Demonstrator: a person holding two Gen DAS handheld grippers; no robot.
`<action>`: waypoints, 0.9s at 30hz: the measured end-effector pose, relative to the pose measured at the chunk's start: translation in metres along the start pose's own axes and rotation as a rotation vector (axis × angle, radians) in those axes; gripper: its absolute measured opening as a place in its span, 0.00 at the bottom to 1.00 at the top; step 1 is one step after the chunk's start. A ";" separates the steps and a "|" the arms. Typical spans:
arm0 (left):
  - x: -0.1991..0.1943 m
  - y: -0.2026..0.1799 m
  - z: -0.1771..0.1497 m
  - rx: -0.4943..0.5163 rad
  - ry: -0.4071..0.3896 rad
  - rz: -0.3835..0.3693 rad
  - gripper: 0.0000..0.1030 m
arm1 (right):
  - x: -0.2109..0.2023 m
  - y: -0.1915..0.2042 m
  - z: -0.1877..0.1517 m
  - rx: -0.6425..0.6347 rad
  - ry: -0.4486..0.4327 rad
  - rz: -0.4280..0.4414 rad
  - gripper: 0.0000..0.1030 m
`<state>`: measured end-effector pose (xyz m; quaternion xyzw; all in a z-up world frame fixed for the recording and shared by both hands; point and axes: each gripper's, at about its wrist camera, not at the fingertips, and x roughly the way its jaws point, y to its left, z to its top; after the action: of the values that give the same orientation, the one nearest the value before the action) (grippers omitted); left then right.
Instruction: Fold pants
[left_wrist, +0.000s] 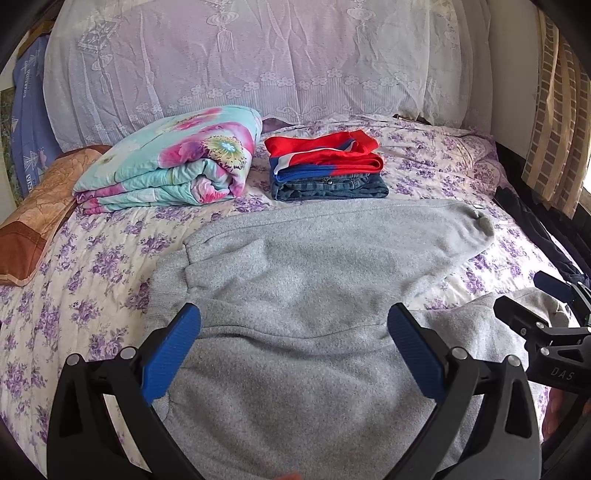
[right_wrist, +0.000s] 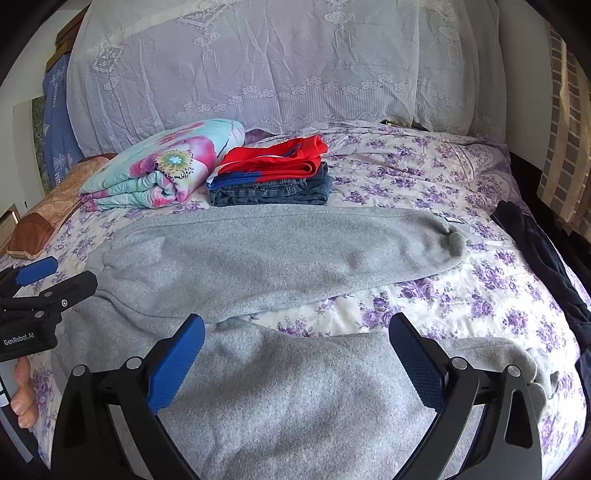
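Note:
Grey sweatpants (left_wrist: 306, 273) lie spread on the flowered bedspread (left_wrist: 74, 280), waistband at the left, legs running right. In the right wrist view the far leg (right_wrist: 280, 254) lies flat and the near leg (right_wrist: 295, 398) runs under the fingers. My left gripper (left_wrist: 293, 328) is open, hovering over the waist end, holding nothing. My right gripper (right_wrist: 295, 338) is open over the near leg, holding nothing. The right gripper also shows at the right edge of the left wrist view (left_wrist: 532, 306), and the left gripper at the left edge of the right wrist view (right_wrist: 55, 277).
A folded flowered quilt (left_wrist: 173, 158) and a stack of folded red, blue and denim clothes (left_wrist: 325, 166) sit behind the pants. A brown pillow (left_wrist: 40, 218) lies at the left. A lace-draped headboard (left_wrist: 258, 55) stands behind. Dark clothing (right_wrist: 535, 251) lies along the right bed edge.

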<state>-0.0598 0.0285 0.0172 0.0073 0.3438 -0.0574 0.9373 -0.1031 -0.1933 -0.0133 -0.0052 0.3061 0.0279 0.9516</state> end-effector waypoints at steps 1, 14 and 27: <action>-0.002 0.000 -0.002 -0.003 0.001 0.001 0.96 | -0.002 -0.001 -0.002 -0.001 -0.001 0.004 0.97; -0.020 -0.018 -0.025 0.009 0.023 0.019 0.96 | -0.025 -0.020 -0.026 0.015 -0.005 0.005 0.97; -0.030 -0.028 -0.034 0.017 0.024 0.028 0.96 | -0.038 -0.048 -0.043 0.051 -0.006 -0.042 0.97</action>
<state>-0.1073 0.0058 0.0109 0.0206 0.3542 -0.0472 0.9337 -0.1563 -0.2440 -0.0261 0.0127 0.3036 0.0001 0.9527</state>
